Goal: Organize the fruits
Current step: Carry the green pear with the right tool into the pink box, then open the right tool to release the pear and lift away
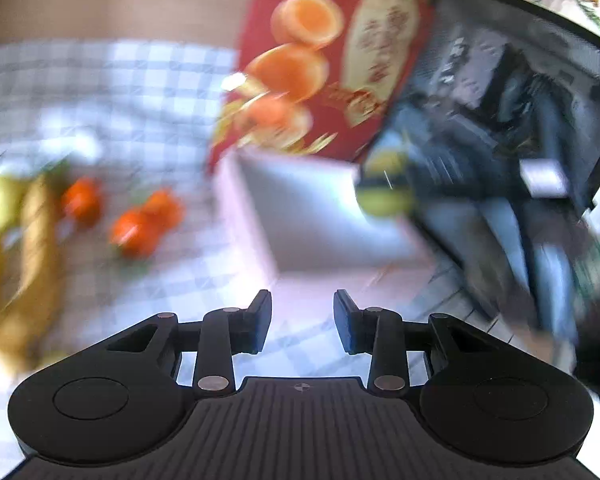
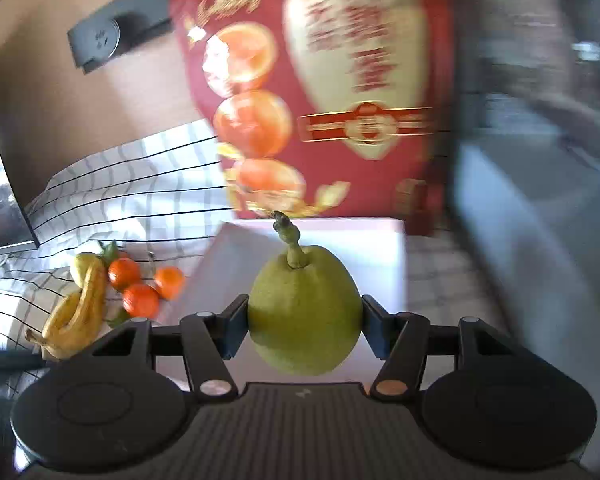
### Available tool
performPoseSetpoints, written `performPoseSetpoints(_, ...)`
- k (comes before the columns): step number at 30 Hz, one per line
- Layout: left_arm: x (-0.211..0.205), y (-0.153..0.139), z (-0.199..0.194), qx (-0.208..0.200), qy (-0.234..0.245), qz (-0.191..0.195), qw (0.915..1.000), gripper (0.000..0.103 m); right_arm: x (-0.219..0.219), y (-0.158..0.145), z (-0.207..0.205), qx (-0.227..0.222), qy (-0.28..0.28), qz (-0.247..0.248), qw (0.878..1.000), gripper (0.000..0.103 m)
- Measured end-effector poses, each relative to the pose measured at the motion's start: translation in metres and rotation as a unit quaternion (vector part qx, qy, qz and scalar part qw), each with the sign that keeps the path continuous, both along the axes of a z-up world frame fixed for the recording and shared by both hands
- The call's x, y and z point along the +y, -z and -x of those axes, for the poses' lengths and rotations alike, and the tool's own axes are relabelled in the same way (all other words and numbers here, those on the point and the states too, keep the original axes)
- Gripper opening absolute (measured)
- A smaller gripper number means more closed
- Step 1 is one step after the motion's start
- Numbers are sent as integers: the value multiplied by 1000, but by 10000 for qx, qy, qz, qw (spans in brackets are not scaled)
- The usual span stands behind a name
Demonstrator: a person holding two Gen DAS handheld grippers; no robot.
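Right tool (image 2: 305, 322) clamped on green pear (image 2: 305, 312), centre frame, over white box (image 2: 380, 256). Left tool (image 1: 302, 322) narrowly parted, empty. Bananas (image 2: 78, 316), tangerines (image 2: 140, 299) lower left on checked cloth (image 2: 132, 196).

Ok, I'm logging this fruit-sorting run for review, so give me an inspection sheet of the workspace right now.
Surface: checked tablecloth, rumpled, covering the table.
Job's things: green pear stem-up in the right gripper; bananas and three tangerines lying together on the cloth; white box open beside them.
Clutter: red printed fruit carton upright behind the white box.
Grippers: right gripper clamped on the pear; left gripper empty, jaws apart.
Cables: nothing seen.
Surroundings: dark screen at right, blurred; brown wall behind.
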State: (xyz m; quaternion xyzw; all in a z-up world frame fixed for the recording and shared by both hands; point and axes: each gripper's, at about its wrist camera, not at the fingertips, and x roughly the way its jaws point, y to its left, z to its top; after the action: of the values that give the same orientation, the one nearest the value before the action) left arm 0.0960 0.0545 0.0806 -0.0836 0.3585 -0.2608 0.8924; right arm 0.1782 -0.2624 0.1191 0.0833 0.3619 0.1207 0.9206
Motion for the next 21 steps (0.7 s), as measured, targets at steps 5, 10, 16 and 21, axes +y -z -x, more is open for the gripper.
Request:
performPoseSetpoints(5, 58, 14, 33, 378, -853, 183, 9955, 38, 46, 22, -75, 634, -433, -195, 9969, 59)
performPoseSetpoints(10, 107, 18, 49, 505, -1713, 179, 9838, 38, 76, 51, -119, 948, -360, 18, 9948, 58)
performPoseSetpoints(16, 130, 25, 49, 594, -2174, 154, 9742, 38, 79, 71, -141, 1343, -205, 5, 9907, 59)
performPoseSetpoints(21, 121, 31, 37, 681, -2126, 6, 9748, 38, 78, 71, -140, 1492, -220, -37, 9886, 59)
